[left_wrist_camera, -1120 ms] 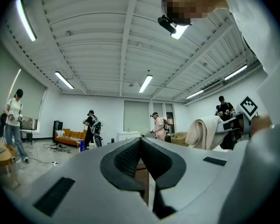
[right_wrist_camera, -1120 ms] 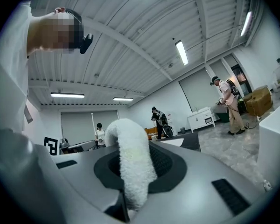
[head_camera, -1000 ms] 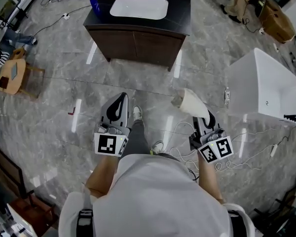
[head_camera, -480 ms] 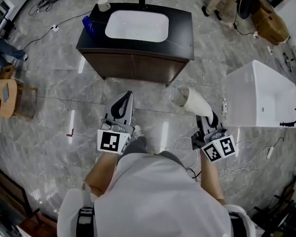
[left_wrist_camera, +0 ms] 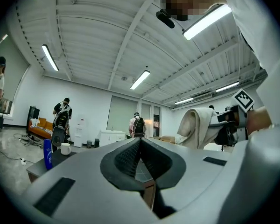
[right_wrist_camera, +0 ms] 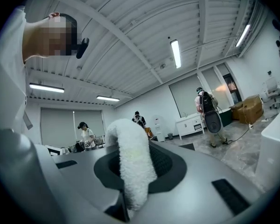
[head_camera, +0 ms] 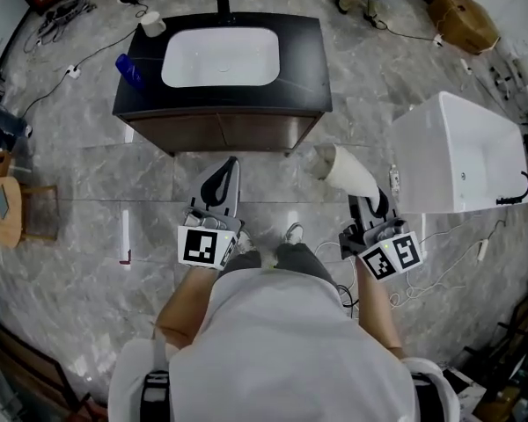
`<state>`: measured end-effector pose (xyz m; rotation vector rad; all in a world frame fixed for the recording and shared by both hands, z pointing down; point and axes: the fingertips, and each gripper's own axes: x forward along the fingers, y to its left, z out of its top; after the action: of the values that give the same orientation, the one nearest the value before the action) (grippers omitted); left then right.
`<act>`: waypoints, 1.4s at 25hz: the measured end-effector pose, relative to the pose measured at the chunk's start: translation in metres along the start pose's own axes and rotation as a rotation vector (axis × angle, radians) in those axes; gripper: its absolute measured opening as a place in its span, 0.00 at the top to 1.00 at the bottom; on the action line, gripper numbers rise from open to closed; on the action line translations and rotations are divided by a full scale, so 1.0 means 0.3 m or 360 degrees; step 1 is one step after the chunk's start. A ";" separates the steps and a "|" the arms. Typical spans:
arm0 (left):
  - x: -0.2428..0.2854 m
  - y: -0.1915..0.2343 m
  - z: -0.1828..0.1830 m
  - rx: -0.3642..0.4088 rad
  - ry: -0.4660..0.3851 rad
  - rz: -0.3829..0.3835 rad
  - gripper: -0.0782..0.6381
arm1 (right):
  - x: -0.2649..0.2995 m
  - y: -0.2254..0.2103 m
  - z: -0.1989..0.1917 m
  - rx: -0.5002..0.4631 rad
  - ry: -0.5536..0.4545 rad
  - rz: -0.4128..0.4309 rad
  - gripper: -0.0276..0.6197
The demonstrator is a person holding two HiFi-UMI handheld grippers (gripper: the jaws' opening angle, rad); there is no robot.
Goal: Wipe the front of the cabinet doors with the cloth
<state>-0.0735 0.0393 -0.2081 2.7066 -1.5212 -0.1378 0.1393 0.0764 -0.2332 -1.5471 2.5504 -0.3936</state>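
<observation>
Floor (head_camera: 88, 178) before the cabinet (head_camera: 220, 132) has narrowed; left gripper (head_camera: 223, 172) fingers stay pressed together, right gripper (head_camera: 371, 207) pinching the cloth (head_camera: 345, 170).

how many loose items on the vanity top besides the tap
2: a blue bottle at its left edge, a white cup at its far left corner; nothing seems hidden.

Left tongs (head_camera: 229, 167) together, empty; right tongs (head_camera: 367, 202) tight on the cloth (head_camera: 343, 170).

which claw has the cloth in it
The right claw: its jaws are shut on the white cloth, while the left claw is shut with nothing between its jaws.
</observation>
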 end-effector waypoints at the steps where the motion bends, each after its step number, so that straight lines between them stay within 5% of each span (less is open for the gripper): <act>1: 0.012 -0.010 0.008 0.0002 -0.0005 0.0005 0.88 | 0.008 -0.014 0.004 0.0003 0.0004 0.0009 0.85; 7: 0.063 -0.021 0.018 0.0035 0.0017 0.0101 0.88 | 0.092 -0.080 0.030 -0.0023 0.0049 0.0133 0.85; 13: 0.121 0.016 -0.121 0.0075 0.0078 0.0237 0.88 | 0.206 -0.182 -0.098 0.0014 0.0154 0.0270 0.85; 19: 0.207 0.081 -0.409 0.0120 0.0199 0.0350 0.88 | 0.375 -0.305 -0.375 0.0033 0.0243 0.0395 0.85; 35: 0.235 0.347 -1.319 0.0160 0.0179 0.0412 0.88 | 0.707 -0.416 -1.306 0.0064 0.0203 0.0628 0.85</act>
<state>-0.0884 -0.0806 0.1890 2.5070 -1.8701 0.0991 0.0505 -0.1065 0.1824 -0.9968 2.8357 -0.5010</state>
